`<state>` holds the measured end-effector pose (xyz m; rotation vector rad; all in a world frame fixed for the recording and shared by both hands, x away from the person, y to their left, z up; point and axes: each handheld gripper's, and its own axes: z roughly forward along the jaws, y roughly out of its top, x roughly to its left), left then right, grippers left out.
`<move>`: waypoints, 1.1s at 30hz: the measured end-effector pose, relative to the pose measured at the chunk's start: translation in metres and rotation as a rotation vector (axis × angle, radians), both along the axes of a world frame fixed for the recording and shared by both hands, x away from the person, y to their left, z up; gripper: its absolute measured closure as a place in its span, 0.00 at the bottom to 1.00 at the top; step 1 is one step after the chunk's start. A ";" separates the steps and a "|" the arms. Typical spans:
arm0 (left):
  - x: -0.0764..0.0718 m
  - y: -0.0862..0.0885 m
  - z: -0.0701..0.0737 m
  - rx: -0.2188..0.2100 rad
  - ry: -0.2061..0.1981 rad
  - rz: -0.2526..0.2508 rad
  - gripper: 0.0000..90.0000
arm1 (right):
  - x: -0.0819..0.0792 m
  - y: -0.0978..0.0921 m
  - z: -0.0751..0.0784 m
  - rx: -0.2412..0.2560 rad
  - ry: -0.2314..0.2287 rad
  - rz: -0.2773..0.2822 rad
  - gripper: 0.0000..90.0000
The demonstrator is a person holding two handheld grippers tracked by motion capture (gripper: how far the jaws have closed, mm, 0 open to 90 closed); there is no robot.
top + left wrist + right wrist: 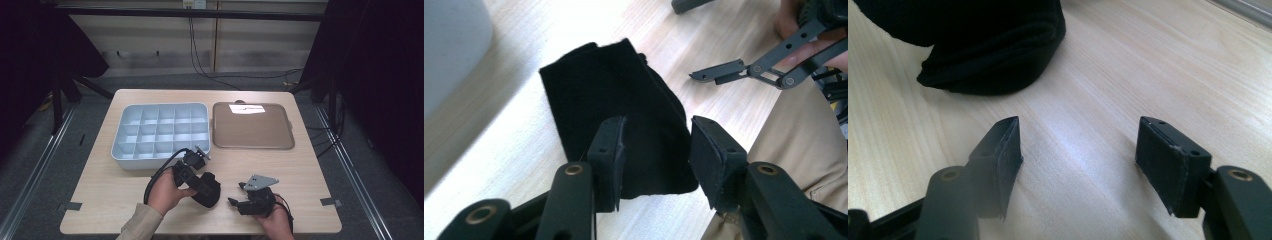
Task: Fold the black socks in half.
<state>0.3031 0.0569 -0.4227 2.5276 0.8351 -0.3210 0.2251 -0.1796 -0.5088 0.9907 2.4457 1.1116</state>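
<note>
Fingers [606, 150] of the left gripper [654, 150] stand wide apart, hovering over a black folded cloth [619, 105], maybe a sock or beanie, cannot tell which; one pad overlaps the cloth's near edge in the left gripper view, contact unclear, nothing clamped. Fingers [998, 155] of the right gripper [1078, 150] also wide apart, bare table [1128, 75] between them, holding nothing. Cloth [993, 45] lies flat on the table near the front edge, just ahead of the right gripper and off to one side in the right gripper view. High view: cloth [209, 190] sits between the two grippers, left gripper [196, 159] above its left end with the left hand [164, 192] wrapped round the handle, right gripper [235, 194] close to its right, held by the right hand [274, 220]. Behind them, a white compartment tray [160, 131] on the left half of the table and a brown flat tray [252, 125] just beside it on the right, both well apart from the cloth. Tan sleeve [140, 222] at bottom.
</note>
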 end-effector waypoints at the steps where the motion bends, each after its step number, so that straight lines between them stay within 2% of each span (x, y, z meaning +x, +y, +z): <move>1: 0.000 0.000 0.000 0.003 0.002 0.003 0.62 | 0.000 0.000 0.000 0.000 0.001 0.000 0.38; 8: 0.006 0.005 0.000 0.005 -0.021 0.036 0.56 | 0.000 0.000 0.000 -0.001 0.000 0.002 0.38; 16: 0.011 0.010 -0.002 0.013 -0.024 0.060 0.55 | 0.000 0.000 0.000 0.000 0.001 0.000 0.38; 23: 0.016 0.015 -0.011 0.017 -0.009 0.095 0.54 | 0.000 0.000 0.000 0.000 0.000 0.000 0.38; 28: 0.019 0.015 -0.016 0.022 0.005 0.085 0.53 | 0.000 0.000 0.000 0.000 0.000 0.000 0.38; 31: 0.018 0.012 -0.019 0.019 0.011 0.098 0.52 | 0.000 0.000 0.000 0.000 0.000 0.000 0.38; 33: 0.019 0.012 -0.020 0.019 0.012 0.084 0.52 | 0.000 0.000 0.000 -0.002 -0.001 0.001 0.38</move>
